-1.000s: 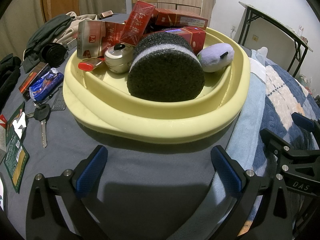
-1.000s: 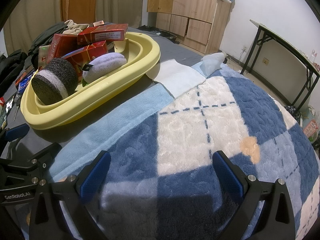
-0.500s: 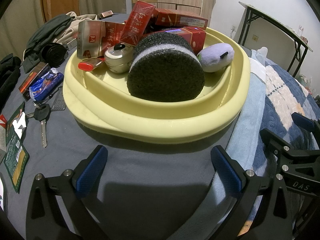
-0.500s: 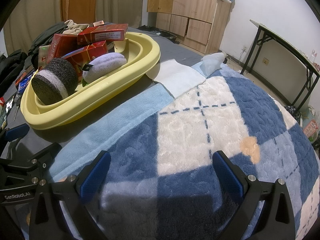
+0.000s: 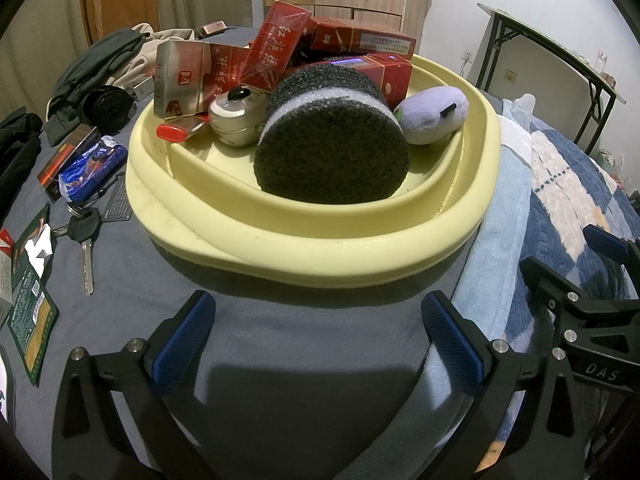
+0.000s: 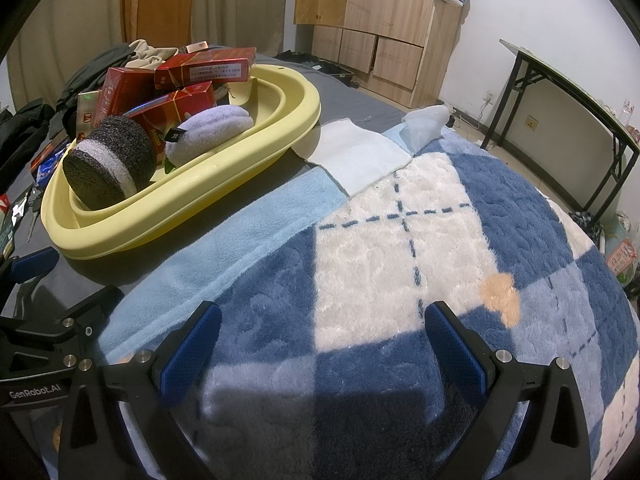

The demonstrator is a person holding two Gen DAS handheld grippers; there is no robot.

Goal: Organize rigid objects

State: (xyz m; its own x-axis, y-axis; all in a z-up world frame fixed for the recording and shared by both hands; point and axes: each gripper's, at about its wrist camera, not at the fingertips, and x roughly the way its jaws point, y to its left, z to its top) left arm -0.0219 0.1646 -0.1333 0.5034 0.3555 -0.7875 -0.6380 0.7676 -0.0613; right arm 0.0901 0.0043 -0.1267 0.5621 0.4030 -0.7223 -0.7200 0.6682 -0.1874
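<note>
Left wrist view: left gripper (image 5: 316,334), blue-padded jaws apart and empty, at lower centre; the pale yellow oval plastic basin (image 5: 320,248) fills mid-frame, holding a black round sponge (image 5: 332,152), red cartons (image 5: 276,50) and a lilac plush pad (image 5: 434,114). Right wrist view: right gripper (image 6: 322,340), jaws apart and empty, above the blue-and-white checked fleece blanket (image 6: 400,248); basin at upper left.

Bedroom: blanket (image 6: 400,264) on bed, wooden wardrobe (image 6: 376,20).

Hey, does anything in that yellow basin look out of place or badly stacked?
Yes: the red cartons are heaped crookedly in the yellow plastic basin, one tilted on end, and a soft lilac plush toy lies among the rigid items.
</note>
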